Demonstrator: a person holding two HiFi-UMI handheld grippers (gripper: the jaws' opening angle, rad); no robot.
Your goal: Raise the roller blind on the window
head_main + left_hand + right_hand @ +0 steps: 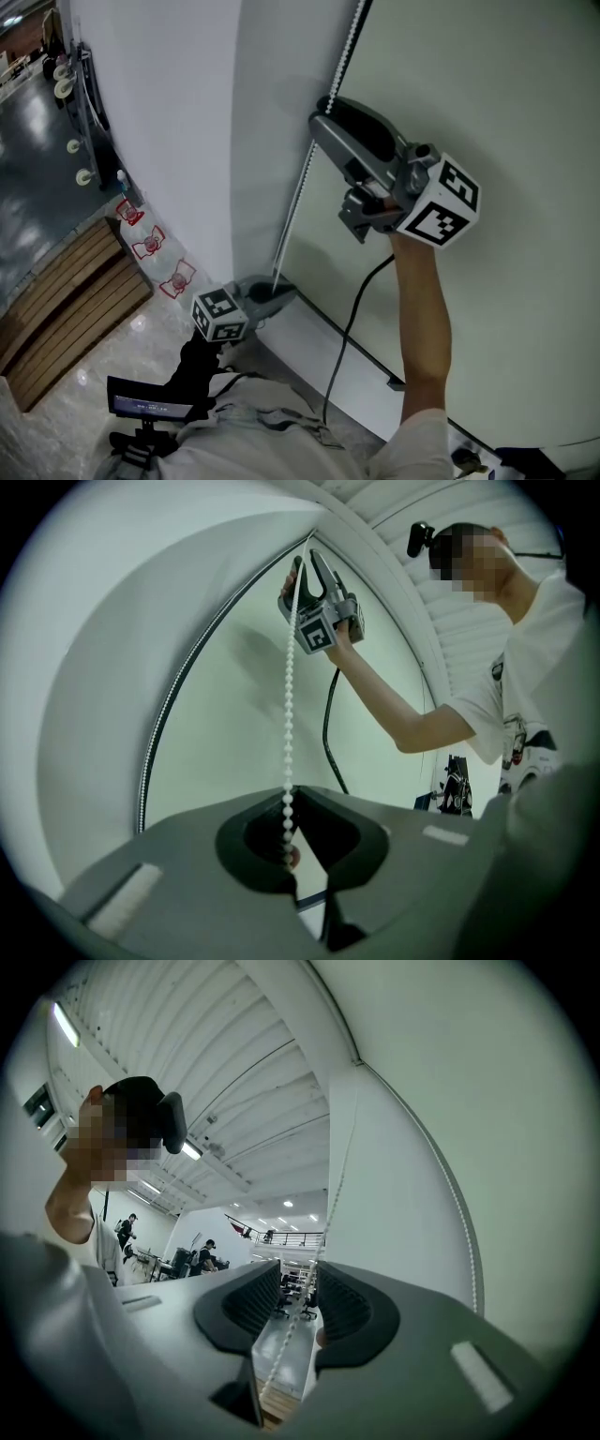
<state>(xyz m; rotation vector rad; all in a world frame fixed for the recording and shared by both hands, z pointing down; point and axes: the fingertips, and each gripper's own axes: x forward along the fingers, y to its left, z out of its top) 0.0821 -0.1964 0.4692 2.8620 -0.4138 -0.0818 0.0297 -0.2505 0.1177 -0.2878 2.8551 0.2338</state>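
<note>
You had two grippers, one chain and one blind. Your left gripper, held low, was clamped tight on the chain. Your right gripper, higher up, stood spread, with the chain running between its jaws and neither pad pressing it. A second strand showed thin and faint at the edge of the white panel. The blind was a plain pale-green sheet just right of the chain, and its top was cut off in the head view.
</note>
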